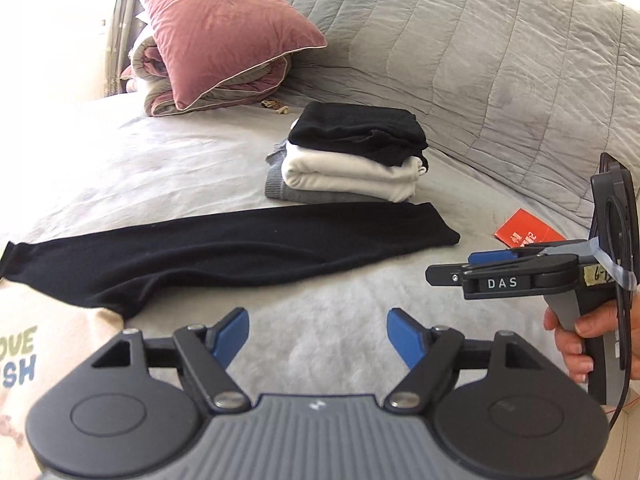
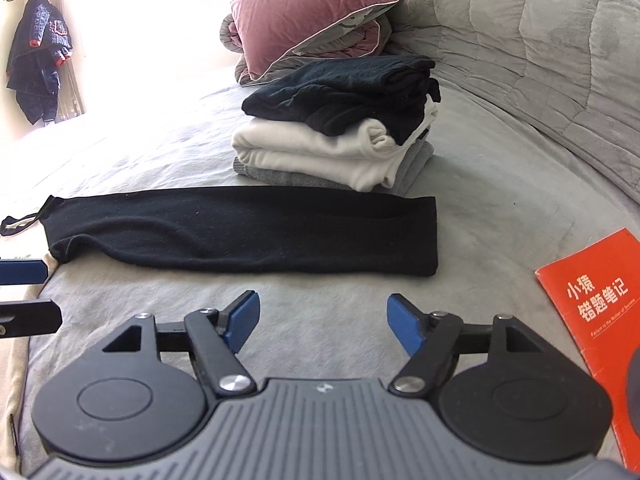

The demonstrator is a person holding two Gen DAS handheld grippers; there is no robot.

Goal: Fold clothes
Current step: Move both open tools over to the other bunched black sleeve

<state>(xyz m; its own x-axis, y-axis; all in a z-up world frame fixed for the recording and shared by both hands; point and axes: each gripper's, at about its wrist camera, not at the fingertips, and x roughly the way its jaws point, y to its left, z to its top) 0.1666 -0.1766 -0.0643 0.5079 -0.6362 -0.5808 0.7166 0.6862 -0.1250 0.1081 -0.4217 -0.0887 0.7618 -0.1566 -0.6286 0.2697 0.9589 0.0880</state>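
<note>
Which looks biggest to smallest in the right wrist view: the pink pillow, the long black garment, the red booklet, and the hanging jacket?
1. Long black garment, the widest stretch.
2. Pink pillow, though cut off at the top.
3. Red booklet, partly out of frame and nearer the camera, so its rank against the pillow is unsure.
4. Hanging jacket, far away.

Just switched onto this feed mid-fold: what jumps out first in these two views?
The long black garment, folded into a narrow strip, lies flat across the grey bed just ahead of both open grippers, left gripper and right gripper. Behind it stands a neat stack of folded clothes, black on white on grey, with a pink pillow beyond. A red booklet lies at the right.
</note>
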